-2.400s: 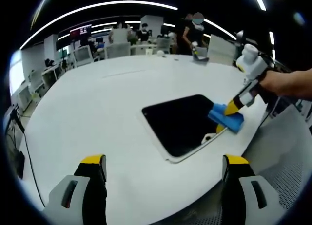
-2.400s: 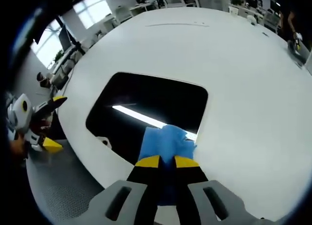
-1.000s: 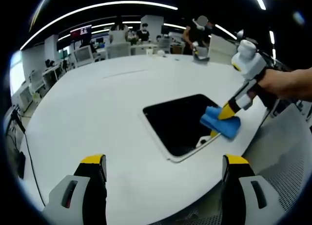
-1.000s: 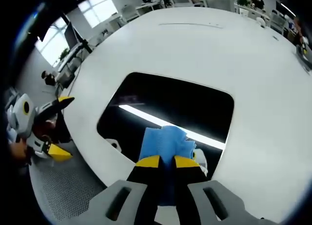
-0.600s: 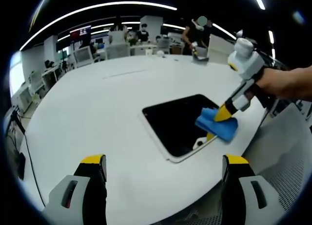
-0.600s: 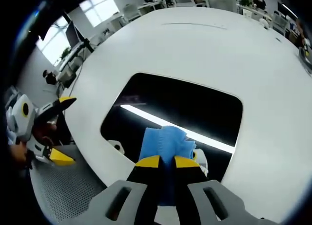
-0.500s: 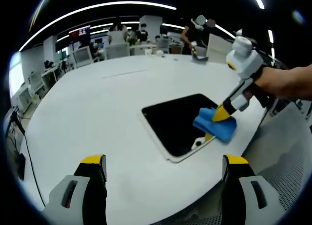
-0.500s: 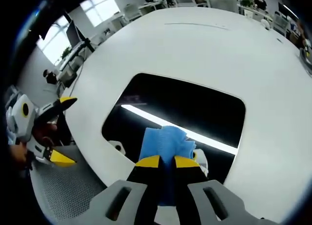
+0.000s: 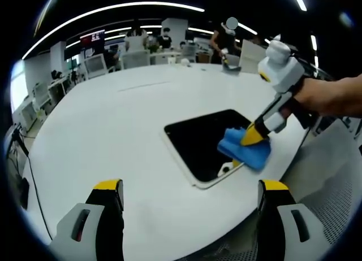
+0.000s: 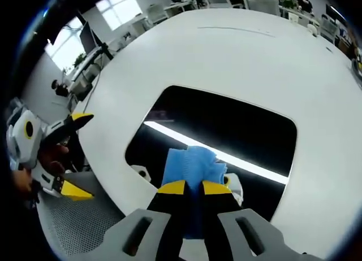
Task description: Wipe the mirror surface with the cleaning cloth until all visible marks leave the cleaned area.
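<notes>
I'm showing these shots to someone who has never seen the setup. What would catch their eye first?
Most striking is the bright blue cleaning cloth, pinched in the right tool and pressed on the dark mirror, which lies flat on the white table and reflects a ceiling light strip. In the left gripper view, the left tool hangs open, off the mirror, near the table's edge.

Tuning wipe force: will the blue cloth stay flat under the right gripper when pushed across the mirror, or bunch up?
Probably bunches. The blue cloth already looks folded and rumpled where the right gripper pinches it, so it seems soft and floppy. The mirror looks glossy, reflecting a ceiling light, so the cloth likely slides easily. The loose edge may fold or trail.
</notes>
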{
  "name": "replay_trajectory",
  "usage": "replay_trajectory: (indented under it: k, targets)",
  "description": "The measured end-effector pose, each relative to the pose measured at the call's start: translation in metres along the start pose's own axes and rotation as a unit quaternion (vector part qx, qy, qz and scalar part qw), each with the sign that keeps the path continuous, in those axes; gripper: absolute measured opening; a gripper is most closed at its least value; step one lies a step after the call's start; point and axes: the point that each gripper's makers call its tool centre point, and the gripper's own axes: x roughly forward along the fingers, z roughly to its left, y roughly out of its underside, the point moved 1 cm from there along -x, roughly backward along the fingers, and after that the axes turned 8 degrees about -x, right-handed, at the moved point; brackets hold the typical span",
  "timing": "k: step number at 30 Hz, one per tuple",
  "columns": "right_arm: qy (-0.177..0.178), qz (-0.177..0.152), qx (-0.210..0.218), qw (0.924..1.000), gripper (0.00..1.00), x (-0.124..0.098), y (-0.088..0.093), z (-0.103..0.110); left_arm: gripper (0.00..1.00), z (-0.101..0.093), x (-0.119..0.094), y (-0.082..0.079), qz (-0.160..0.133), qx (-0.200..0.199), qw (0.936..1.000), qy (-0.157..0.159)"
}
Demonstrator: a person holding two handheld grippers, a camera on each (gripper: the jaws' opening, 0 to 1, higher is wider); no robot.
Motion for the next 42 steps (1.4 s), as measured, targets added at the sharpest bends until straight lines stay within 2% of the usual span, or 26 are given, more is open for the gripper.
replay_trajectory:
  k: [10,27,42]
  targets:
    - [-0.006,0.002,-0.007,1.0000,0.04,0.005,-0.006,0.011,0.99,-0.002,0.001,0.003,0.009,0.003,0.9999,0.007]
    - [-0.012,-0.002,-0.011,0.9999,0.04,0.011,-0.012,0.022,0.99,-0.001,0.001,0.002,0.002,0.002,1.0000,0.005]
    - [-0.025,-0.008,-0.015,0.9995,0.04,0.021,-0.023,0.044,0.99,-0.001,0.001,0.001,-0.001,0.001,1.0000,0.004]
